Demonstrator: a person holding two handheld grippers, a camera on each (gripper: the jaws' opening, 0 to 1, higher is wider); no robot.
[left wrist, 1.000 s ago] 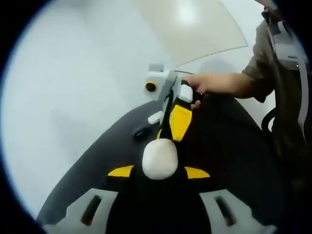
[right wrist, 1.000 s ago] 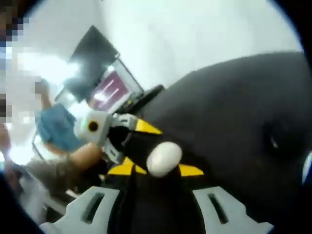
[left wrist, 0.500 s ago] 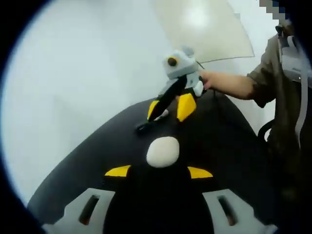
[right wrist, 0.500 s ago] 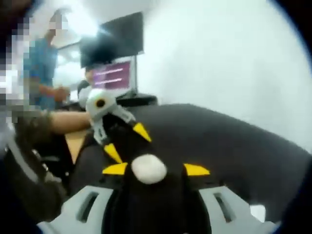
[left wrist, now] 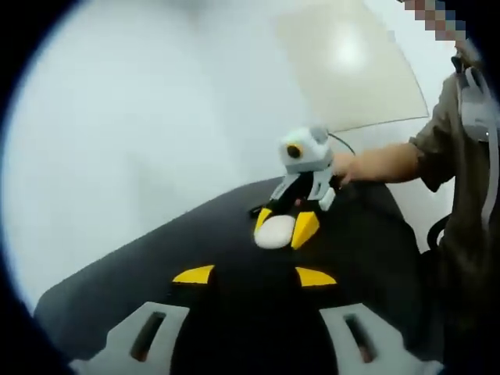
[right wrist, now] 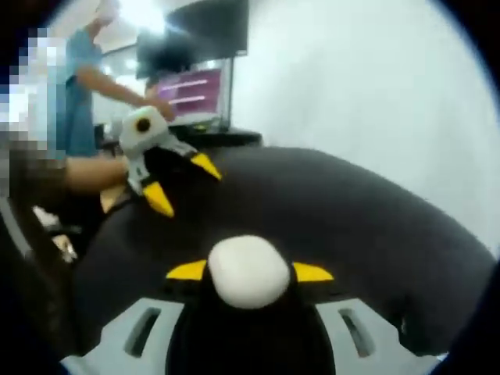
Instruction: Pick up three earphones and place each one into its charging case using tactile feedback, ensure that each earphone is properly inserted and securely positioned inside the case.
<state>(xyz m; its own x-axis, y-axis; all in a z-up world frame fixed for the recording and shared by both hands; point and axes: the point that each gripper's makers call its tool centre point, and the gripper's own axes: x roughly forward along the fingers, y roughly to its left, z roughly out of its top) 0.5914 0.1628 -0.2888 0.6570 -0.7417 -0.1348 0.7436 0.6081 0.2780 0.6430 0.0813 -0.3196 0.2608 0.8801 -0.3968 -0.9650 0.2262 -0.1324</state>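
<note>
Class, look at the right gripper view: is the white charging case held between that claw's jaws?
Yes: the white charging case sits clamped between the right claw's yellow-tipped jaws, above the black table.

Right gripper (right wrist: 248,273) w/ white earphone case (right wrist: 247,269) betw. its yellow tips, over black desk (right wrist: 351,219). Left gripper (right wrist: 181,181) upper left, tips apart; monitor (right wrist: 191,87) behind.

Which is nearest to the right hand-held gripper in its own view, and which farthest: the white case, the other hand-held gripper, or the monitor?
1. White case: between its jaws, bottom centre.
2. Left hand-held gripper: farther out, upper left.
3. Monitor: far behind, top left.
</note>
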